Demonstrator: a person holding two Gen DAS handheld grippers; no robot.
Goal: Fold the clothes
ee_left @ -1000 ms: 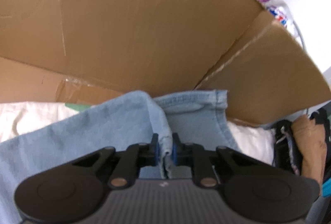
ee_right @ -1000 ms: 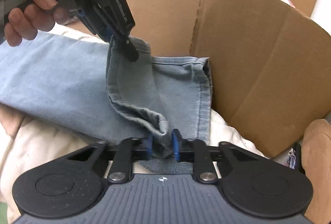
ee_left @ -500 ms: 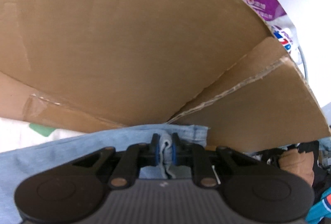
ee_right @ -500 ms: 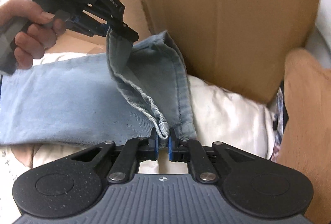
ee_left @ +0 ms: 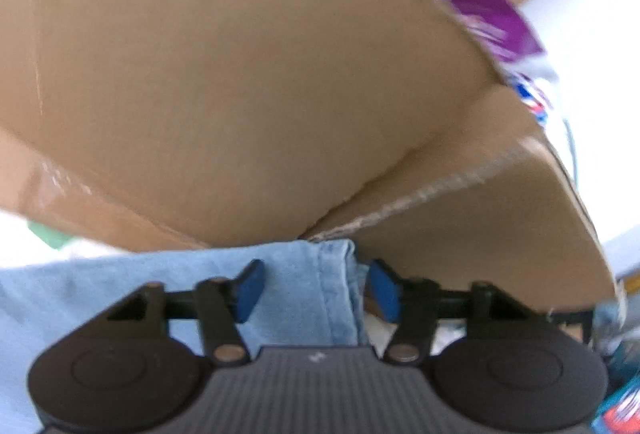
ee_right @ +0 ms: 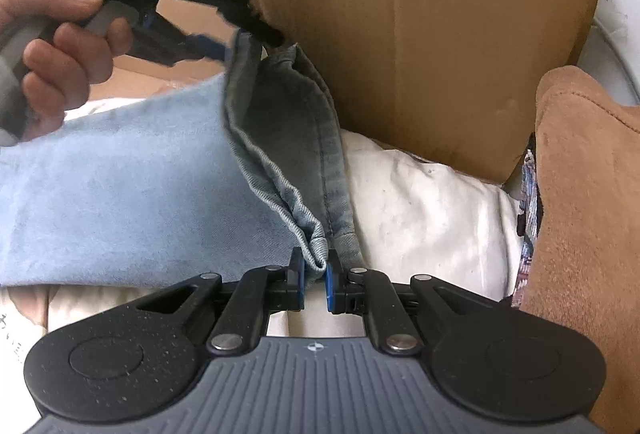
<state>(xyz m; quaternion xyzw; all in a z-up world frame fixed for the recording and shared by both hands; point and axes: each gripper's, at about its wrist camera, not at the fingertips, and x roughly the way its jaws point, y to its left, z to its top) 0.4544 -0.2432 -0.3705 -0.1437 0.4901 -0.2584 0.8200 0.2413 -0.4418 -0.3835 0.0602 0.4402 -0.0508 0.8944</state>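
Light blue jeans (ee_right: 120, 193) lie across a white sheet (ee_right: 420, 213), their leg end folded up into a raised flap. My right gripper (ee_right: 314, 276) is shut on the near corner of that hem. A hand (ee_right: 52, 45) holds my left gripper (ee_right: 248, 41) at the far corner of the flap, close to the cardboard. In the left wrist view the left gripper (ee_left: 316, 286) has its jaws opening. The blue pads stand apart on either side of the jeans hem (ee_left: 336, 274) without pressing on it.
A tall cardboard box wall (ee_left: 240, 73) stands right behind the jeans and fills the back (ee_right: 440, 33). A brown garment (ee_right: 580, 193) is heaped on the right. A purple packet (ee_left: 496, 21) and a cable show above the cardboard.
The left gripper's jaws have spread apart and let go of the hem they pinched. Both grippers carried the leg end toward the cardboard. The right gripper still pinches its corner.
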